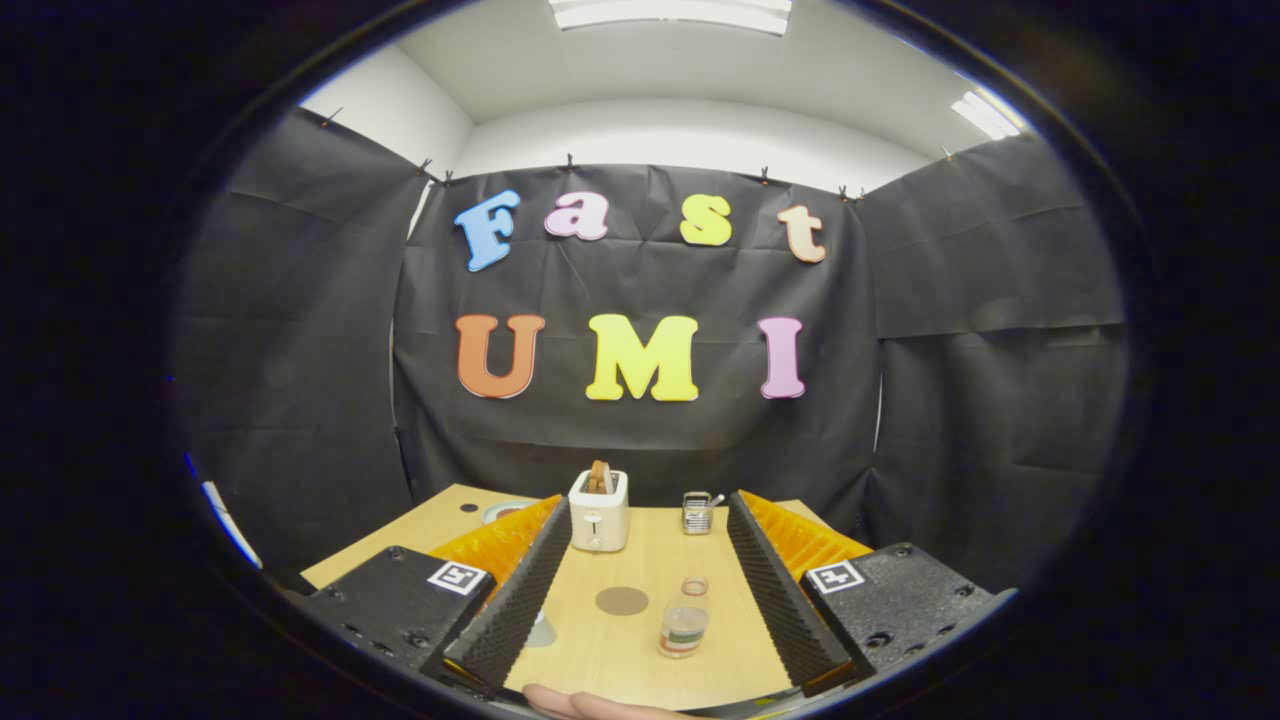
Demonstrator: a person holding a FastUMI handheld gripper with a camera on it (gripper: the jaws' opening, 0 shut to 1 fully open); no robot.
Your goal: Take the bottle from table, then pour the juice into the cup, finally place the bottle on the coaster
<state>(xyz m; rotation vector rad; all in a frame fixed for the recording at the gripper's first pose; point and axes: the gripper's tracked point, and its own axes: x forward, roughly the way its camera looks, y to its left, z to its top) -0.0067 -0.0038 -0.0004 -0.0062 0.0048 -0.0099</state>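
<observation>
The tongs [645, 590] stand spread wide, gripping nothing, their ribbed foam-like inner faces angled out over the worktop [640, 650]. Between the two fingers, nearer the right one, stands the bottle [685, 620]: small, clear, upright, with a label band round its lower body and what looks like an open neck. Just beside it to the left lies the coaster [621, 600], a flat, dull, round disc. A pale rounded shape, possibly the cup [540, 632], peeks from behind the left finger; I cannot tell for sure. Beyond the fingertips sit a boxy white toaster [598, 510] with bread in its slot and a small metal holder [697, 512]. The worktop is smooth pale wood. By my reading, nothing is done yet: taking, pouring and placing all remain.
</observation>
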